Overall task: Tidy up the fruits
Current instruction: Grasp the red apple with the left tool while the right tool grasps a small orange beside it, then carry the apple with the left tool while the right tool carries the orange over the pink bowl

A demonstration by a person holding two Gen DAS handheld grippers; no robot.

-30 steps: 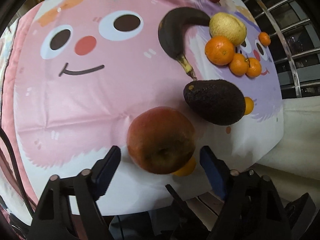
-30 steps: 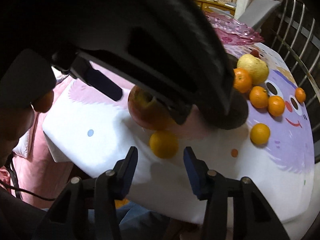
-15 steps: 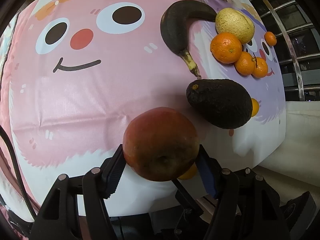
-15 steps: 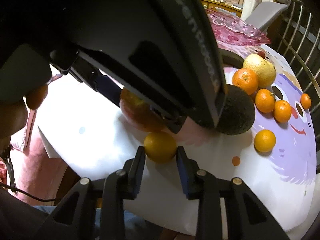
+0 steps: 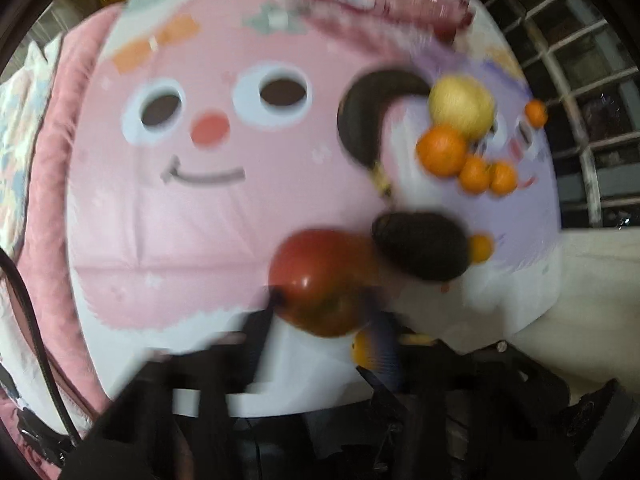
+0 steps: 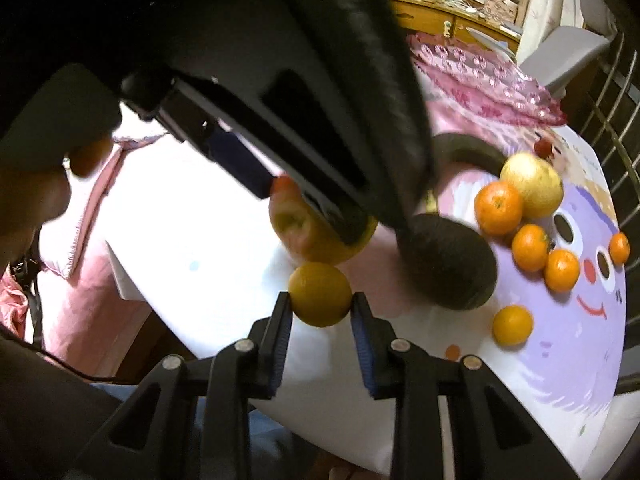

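Note:
My left gripper [image 5: 324, 312] is shut on a red apple [image 5: 320, 280] and holds it above the near table edge; this view is blurred by motion. My right gripper [image 6: 320, 312] is shut on a small orange [image 6: 320, 294] at the near edge. The left gripper's black body fills the upper left of the right wrist view, with the apple [image 6: 296, 232] between its fingers. A dark avocado [image 6: 448, 264] lies just right of the apple. A blackened banana [image 5: 368, 116], a yellow pear [image 5: 460, 106] and several oranges [image 5: 440, 150] sit at the far right.
The table wears a cartoon cloth [image 5: 180, 220], pink on the left and purple on the right. A lone small orange [image 6: 512, 324] lies near the front right. A metal railing [image 5: 580, 80] stands to the right. A pink patterned cloth [image 6: 480, 76] lies at the far end.
My left gripper closed on the apple and lifted it up and away. My right gripper moved in and closed on the small orange.

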